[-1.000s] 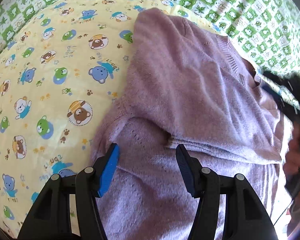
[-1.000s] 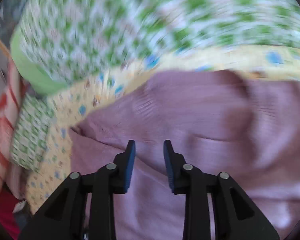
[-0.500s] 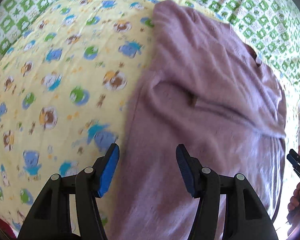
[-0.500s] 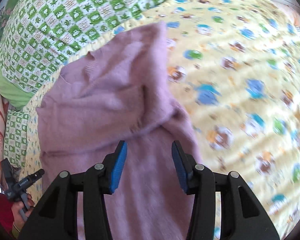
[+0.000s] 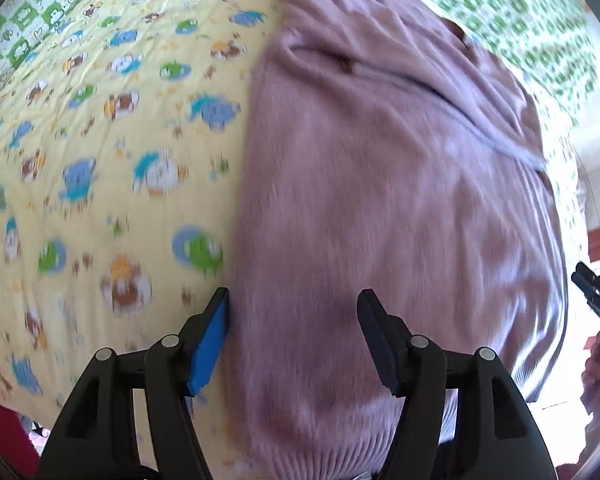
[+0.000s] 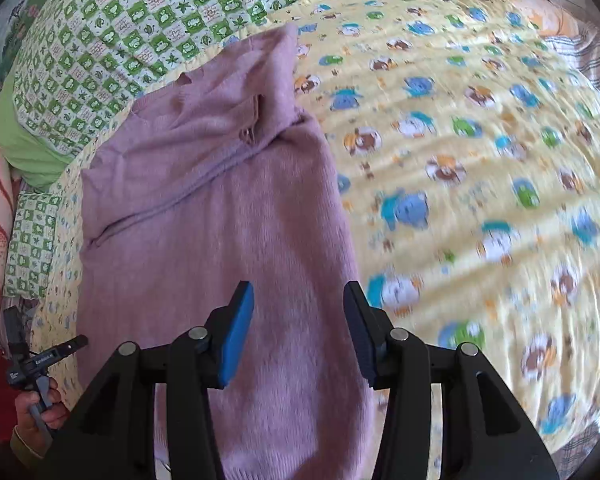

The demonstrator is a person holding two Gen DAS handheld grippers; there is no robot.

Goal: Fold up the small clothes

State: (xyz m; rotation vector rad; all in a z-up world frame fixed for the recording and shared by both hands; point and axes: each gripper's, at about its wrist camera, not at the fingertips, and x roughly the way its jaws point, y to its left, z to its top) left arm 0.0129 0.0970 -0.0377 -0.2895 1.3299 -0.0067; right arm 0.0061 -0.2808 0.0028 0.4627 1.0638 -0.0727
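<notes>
Item one: mauve knitted sweater [image 5: 400,208], soft fuzzy wool, ribbed hem at the near end. It lies flat on the bed, lengthwise from near to far, with both sleeves folded across its far half; the folded edges run as slanting ridges over the chest. In the right wrist view the same sweater [image 6: 220,220] fills the left half, its neckline at the far end beside the green bedding.

Item two: yellow quilted bedspread printed with cartoon bears and frogs [image 5: 100,160], under the sweater and spreading wide on both sides of it; blurred in places.

Item three: green-and-white checked quilt with leaf and frog squares [image 6: 140,32], at the far end of the bed, touching the bedspread's far edge.

Item four: my left gripper [image 5: 294,332], black with blue pads, over the sweater's near left edge. Its jaws are opening; the left pad stands at the sweater's edge, nothing is clamped between them.

Item five: my right gripper [image 6: 298,320], same make, over the sweater's near right edge. Its jaws stand apart, gripping nothing; the cloth lies below them.

Item six: my left hand [image 6: 40,404] on its gripper's handle, at the near left edge of the right wrist view.
</notes>
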